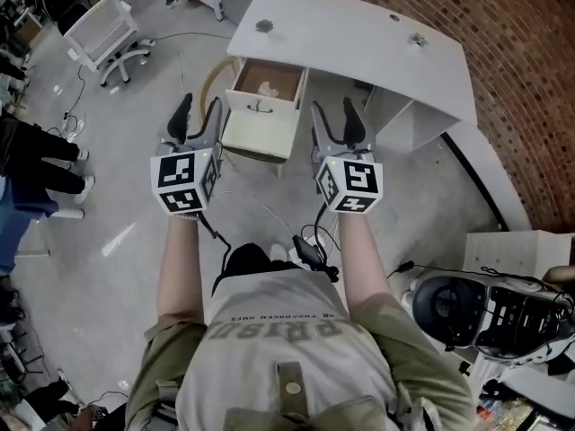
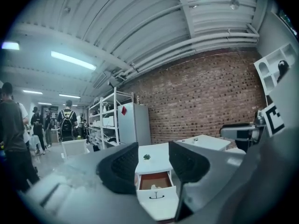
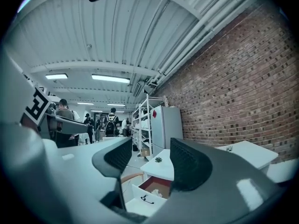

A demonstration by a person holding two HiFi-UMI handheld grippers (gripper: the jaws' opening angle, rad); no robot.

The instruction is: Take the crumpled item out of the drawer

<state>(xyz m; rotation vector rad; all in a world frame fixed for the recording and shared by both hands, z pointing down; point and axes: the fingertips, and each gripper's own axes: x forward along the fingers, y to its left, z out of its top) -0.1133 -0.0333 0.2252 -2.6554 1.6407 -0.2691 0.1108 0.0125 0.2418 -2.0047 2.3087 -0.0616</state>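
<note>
A white desk (image 1: 359, 34) has one drawer (image 1: 260, 131) pulled open toward me. Inside it, on the brown bottom, lies a pale crumpled item (image 1: 268, 87). My left gripper (image 1: 196, 119) and right gripper (image 1: 334, 124) are held level in front of the drawer, one on each side and short of it, both open with nothing between their jaws. In the left gripper view the drawer (image 2: 156, 197) and the crumpled item (image 2: 154, 186) show through the gap of the left gripper (image 2: 154, 164). The right gripper (image 3: 147, 160) frames the drawer (image 3: 142, 203) and crumpled item (image 3: 155, 193) low in its view.
A small plant (image 1: 263, 26) and another small object (image 1: 417, 39) sit on the desk top. A curved wooden piece (image 1: 211, 83) stands left of the drawer. A white chair (image 1: 103, 30) is at far left, people (image 1: 36, 164) stand left, a brick wall (image 1: 503, 61) is at right, and equipment (image 1: 485, 308) is at lower right.
</note>
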